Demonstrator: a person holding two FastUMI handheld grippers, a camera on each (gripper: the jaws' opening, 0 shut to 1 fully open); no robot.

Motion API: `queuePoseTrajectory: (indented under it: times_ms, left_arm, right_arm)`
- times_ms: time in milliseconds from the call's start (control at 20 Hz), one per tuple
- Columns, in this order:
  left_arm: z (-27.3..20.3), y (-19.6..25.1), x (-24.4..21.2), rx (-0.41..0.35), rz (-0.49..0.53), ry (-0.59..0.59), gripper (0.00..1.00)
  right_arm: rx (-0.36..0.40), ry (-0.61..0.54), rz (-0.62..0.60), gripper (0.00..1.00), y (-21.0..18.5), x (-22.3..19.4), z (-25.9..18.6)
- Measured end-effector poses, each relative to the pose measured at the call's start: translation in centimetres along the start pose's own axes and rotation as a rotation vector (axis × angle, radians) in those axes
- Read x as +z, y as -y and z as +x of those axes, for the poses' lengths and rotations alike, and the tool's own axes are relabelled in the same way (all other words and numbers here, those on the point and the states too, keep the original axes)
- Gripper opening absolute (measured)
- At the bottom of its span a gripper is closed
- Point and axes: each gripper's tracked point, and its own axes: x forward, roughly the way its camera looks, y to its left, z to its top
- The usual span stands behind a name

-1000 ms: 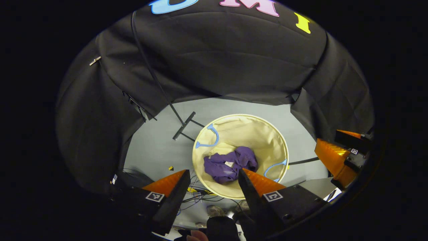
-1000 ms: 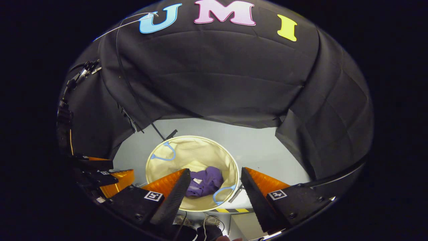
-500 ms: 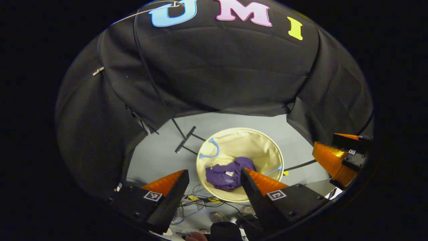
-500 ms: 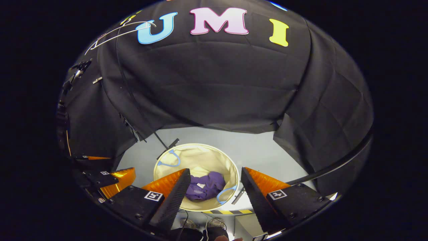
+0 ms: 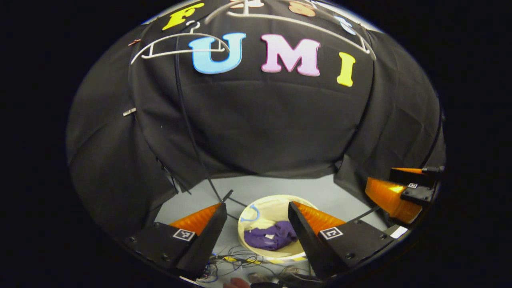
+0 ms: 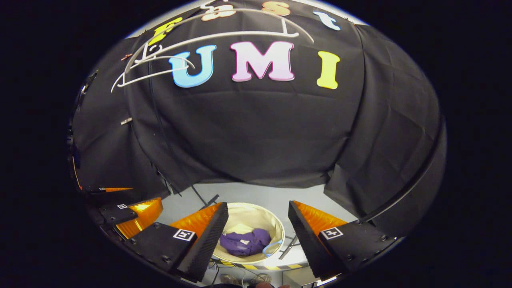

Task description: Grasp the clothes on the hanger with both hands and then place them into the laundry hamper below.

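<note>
Our left gripper [image 5: 256, 210] and right gripper [image 6: 258, 210] hang spread and empty, with the purple garment [image 5: 271, 235] lying in the laundry hamper [image 5: 276, 203] at lower centre, so we judge the task essentially done.

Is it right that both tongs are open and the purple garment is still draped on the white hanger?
Not quite. Both views show the purple garment lying in the laundry hamper, and the white hanger bare. The left tongs and right tongs are open.
</note>
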Motion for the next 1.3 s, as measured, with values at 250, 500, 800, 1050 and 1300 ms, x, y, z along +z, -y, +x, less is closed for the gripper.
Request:
queuePoseTrajectory:
  times_ms: [250, 500, 800, 1050, 1300]
  left_arm:
    - [-5.3, -0.2, 7.7, 0.002, -0.033, 0.175, 0.97]
    - [-10.9, -1.1, 14.4, 0.021, -0.021, 0.341, 0.97]
    - [-15.9, -1.1, 18.8, 0.033, -0.020, 0.470, 0.97]
    - [-19.6, -1.0, 21.0, 0.053, 0.002, 0.562, 0.99]
    - [-22.4, -1.1, 22.6, 0.051, -0.016, 0.623, 0.99]
  right_arm:
    - [-0.021, 0.147, -0.023, 0.98, -0.1, 6.3, -3.4]
    - [-0.026, 0.310, -0.020, 0.97, -1.0, 13.0, -7.6]
    - [-0.028, 0.479, -0.018, 1.00, -2.0, 19.9, -12.7]
    - [-0.033, 0.589, -0.041, 1.00, -2.4, 23.4, -16.4]
    - [-0.035, 0.659, -0.039, 0.94, -2.6, 25.0, -18.9]
